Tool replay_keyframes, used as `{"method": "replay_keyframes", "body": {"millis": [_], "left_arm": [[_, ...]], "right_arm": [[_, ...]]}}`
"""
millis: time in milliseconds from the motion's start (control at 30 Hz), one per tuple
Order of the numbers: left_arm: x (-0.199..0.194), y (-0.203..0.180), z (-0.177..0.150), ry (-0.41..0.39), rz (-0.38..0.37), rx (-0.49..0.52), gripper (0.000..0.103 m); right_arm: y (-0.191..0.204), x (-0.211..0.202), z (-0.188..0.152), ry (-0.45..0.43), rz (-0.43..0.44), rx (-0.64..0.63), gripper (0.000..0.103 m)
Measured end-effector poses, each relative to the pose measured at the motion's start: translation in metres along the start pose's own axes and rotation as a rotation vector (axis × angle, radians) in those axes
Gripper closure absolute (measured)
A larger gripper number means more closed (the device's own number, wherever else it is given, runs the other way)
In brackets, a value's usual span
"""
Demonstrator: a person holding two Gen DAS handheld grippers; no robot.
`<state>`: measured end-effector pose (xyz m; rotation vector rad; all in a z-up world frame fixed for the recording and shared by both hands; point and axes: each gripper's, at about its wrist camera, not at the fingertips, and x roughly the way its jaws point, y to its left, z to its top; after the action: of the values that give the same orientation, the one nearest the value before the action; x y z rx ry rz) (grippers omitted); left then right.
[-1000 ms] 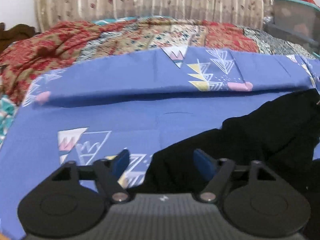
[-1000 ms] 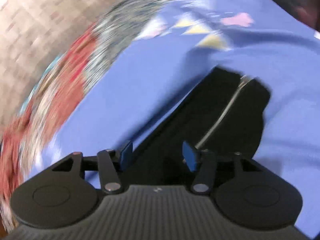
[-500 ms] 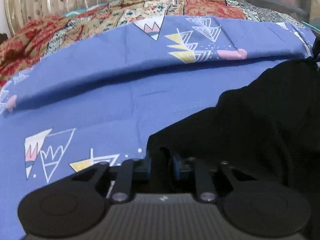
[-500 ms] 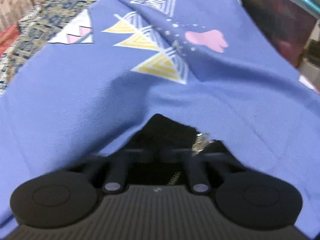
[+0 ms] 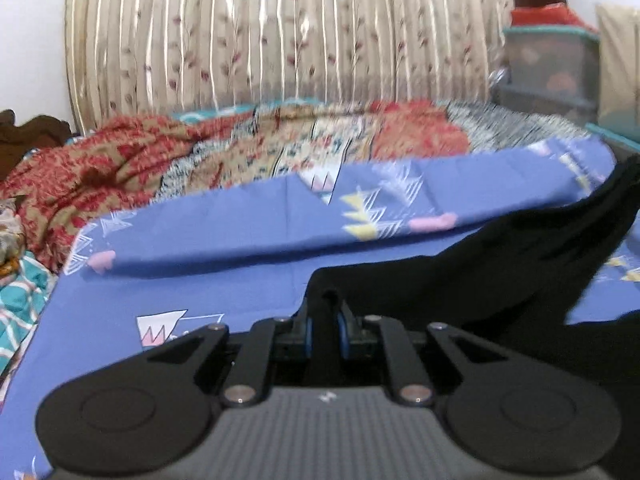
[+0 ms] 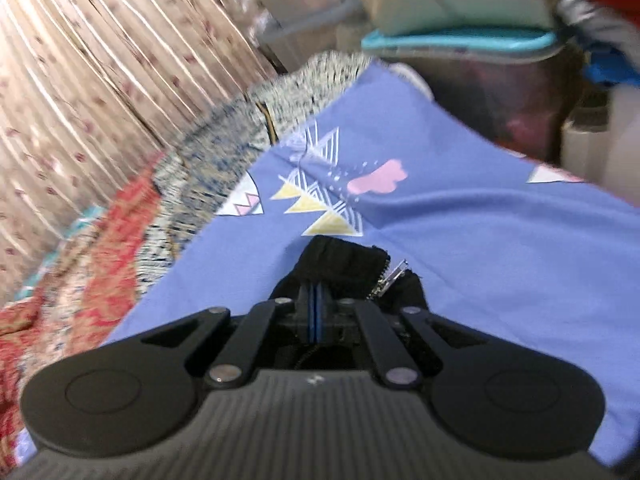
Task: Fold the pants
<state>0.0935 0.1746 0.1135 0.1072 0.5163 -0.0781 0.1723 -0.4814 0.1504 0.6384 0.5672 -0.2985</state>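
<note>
The black pants point(image 5: 480, 268) are lifted above the blue patterned bedsheet point(image 5: 240, 224). My left gripper point(image 5: 325, 326) is shut on a corner of the black fabric, which stretches up and to the right out of view. My right gripper point(image 6: 314, 312) is shut on another black edge of the pants point(image 6: 340, 260), beside a silver zipper point(image 6: 390, 278). That edge hangs over the blue sheet point(image 6: 460, 220). Most of the pants are hidden behind the gripper bodies.
A red and beige patterned quilt point(image 5: 200, 152) lies at the far side of the bed. A striped floral curtain point(image 5: 260, 32) hangs behind it. Plastic storage boxes point(image 5: 548, 68) with teal lids stand at the right, also in the right wrist view point(image 6: 460, 36).
Both grippers went from open to shut on the pants, then lifted the fabric up off the sheet. The views tilted upward, showing more curtain and boxes.
</note>
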Motion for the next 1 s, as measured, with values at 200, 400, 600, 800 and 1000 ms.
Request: {"method": "replay_keyframes", "body": {"millis": [200, 400, 600, 800, 1000], "left_arm": [[-0.087, -0.007, -0.036, -0.052, -0.026, -0.074, 0.093], [-0.128, -0.024, -0.108, 0.117, -0.082, -0.129, 0.082], [-0.146, -0.005, -0.133, 0.163, -0.134, -0.358, 0.063], [-0.138, 0.015, -0.120, 0.148, -0.126, -0.561, 0.057], [-0.119, -0.018, -0.112, 0.188, -0.079, -0.539, 0.057]], "right_arm": [[-0.083, -0.120, -0.054, -0.077, 0.020, 0.115, 0.100], [-0.198, -0.175, -0.134, -0.070, -0.193, 0.263, 0.079], [-0.229, -0.203, -0.158, -0.174, -0.178, 0.422, 0.061], [-0.211, -0.187, -0.140, -0.165, -0.058, 0.276, 0.057], [-0.204, -0.141, -0.136, -0.059, -0.135, 0.025, 0.052]]}}
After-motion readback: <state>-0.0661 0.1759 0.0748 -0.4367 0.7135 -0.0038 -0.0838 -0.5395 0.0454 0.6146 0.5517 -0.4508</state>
